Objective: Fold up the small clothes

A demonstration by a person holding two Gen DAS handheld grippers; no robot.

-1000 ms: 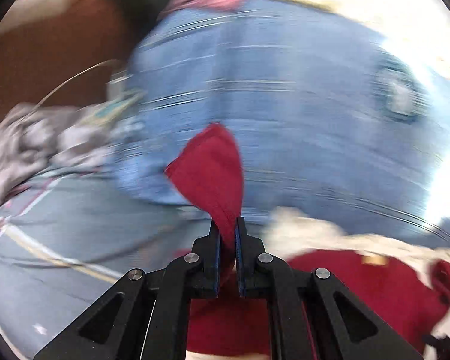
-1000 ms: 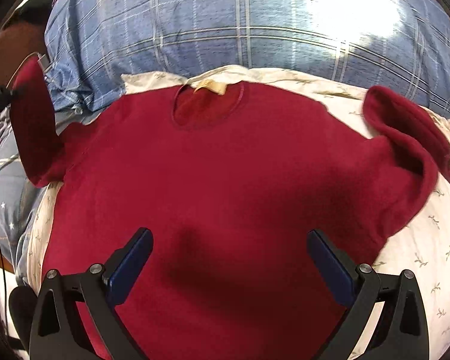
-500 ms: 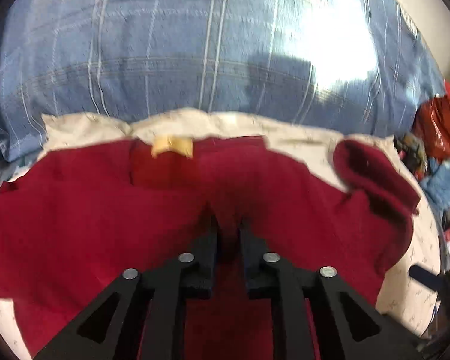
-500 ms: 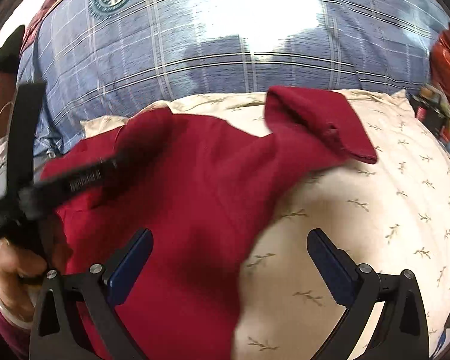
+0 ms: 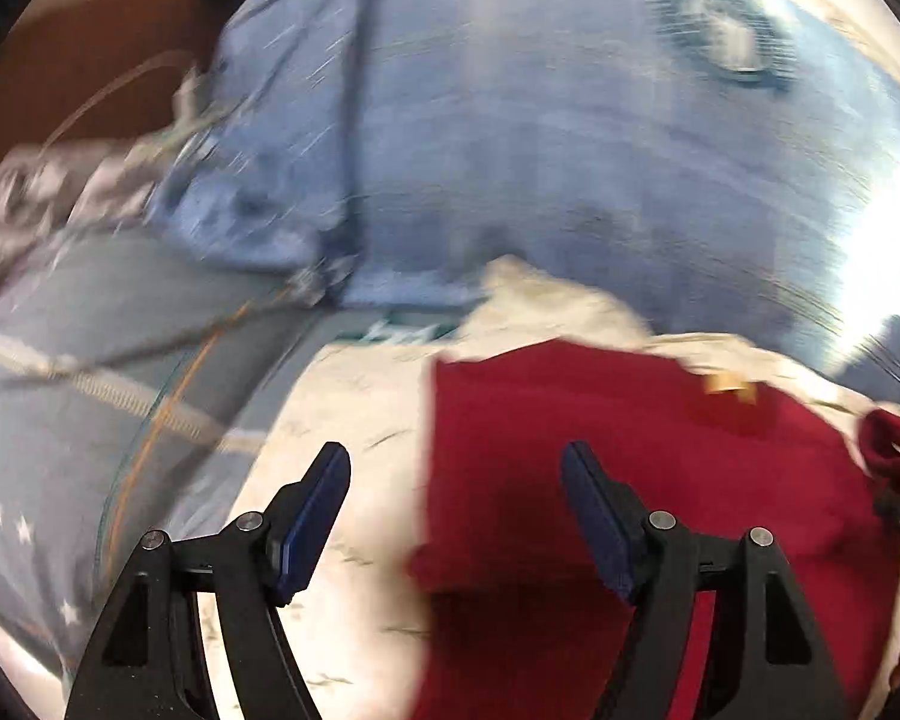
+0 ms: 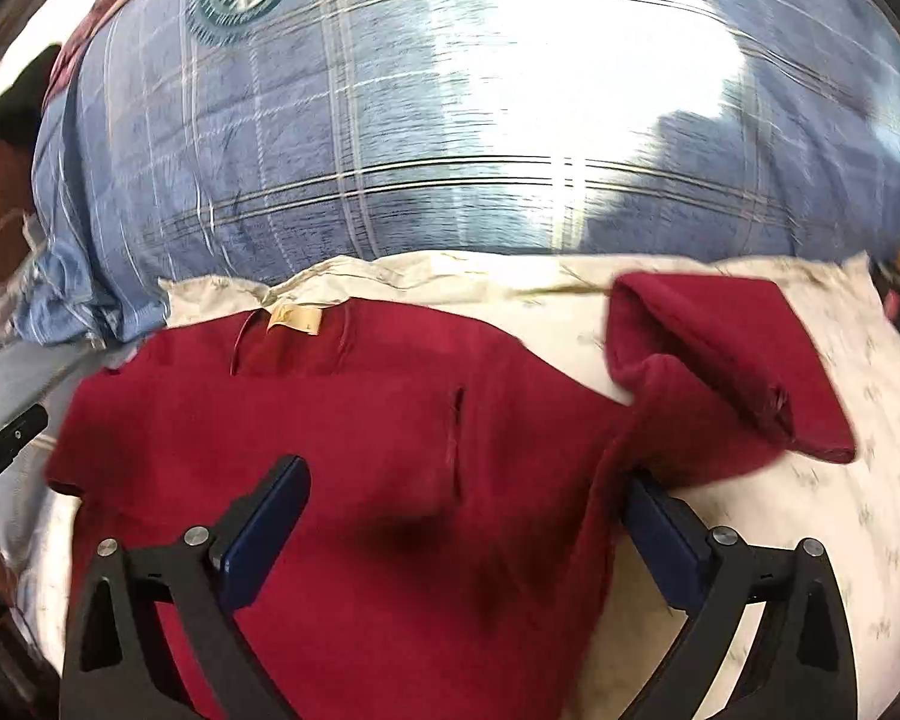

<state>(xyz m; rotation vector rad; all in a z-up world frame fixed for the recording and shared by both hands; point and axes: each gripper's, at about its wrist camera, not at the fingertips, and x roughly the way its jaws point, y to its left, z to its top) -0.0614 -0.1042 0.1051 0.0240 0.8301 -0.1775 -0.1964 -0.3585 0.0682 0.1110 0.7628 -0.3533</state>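
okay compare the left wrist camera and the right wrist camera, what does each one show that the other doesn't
Only the left wrist view shows the grey star-printed fabric beside the folded left edge of the dark red knit sweater, under the open left gripper. Only the right wrist view shows the sweater's unfolded right sleeve and the open right gripper. Both show the blue plaid bedding and the cream leaf-print sheet.

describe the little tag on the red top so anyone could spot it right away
Start at the big blue plaid blanket, then drop to the red top spread on the cream sheet below it. Inside its neckline sits a small tan tag, the only pale patch on the red fabric.
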